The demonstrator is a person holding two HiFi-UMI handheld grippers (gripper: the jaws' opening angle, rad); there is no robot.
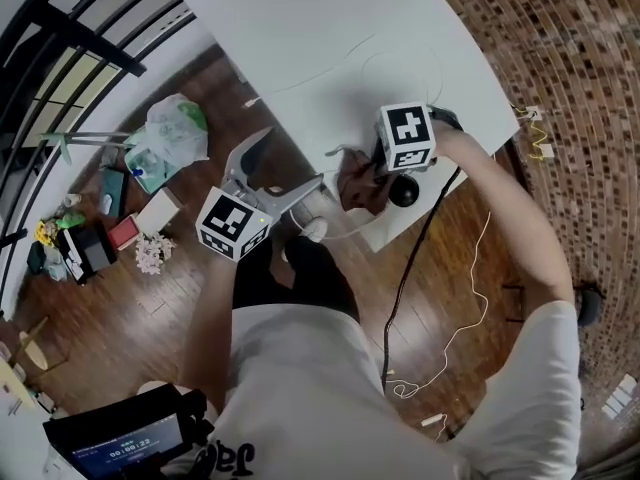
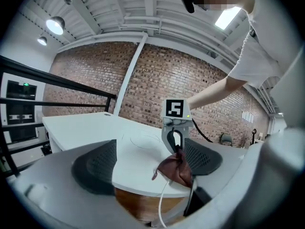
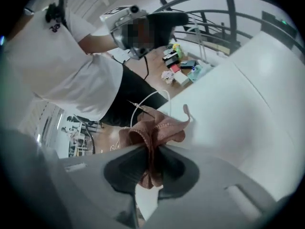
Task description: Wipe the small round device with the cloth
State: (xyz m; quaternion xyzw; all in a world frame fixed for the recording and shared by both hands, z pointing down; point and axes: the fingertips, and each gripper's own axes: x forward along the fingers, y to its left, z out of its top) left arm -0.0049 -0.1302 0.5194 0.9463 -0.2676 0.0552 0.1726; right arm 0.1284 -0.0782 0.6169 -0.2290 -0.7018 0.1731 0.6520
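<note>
The right gripper's jaws pinch the soft, limp cloth by a bunched fold at the surface's six-o'clock edge; it should drape easily. The left gripper's jaws stand spread, empty.
</note>
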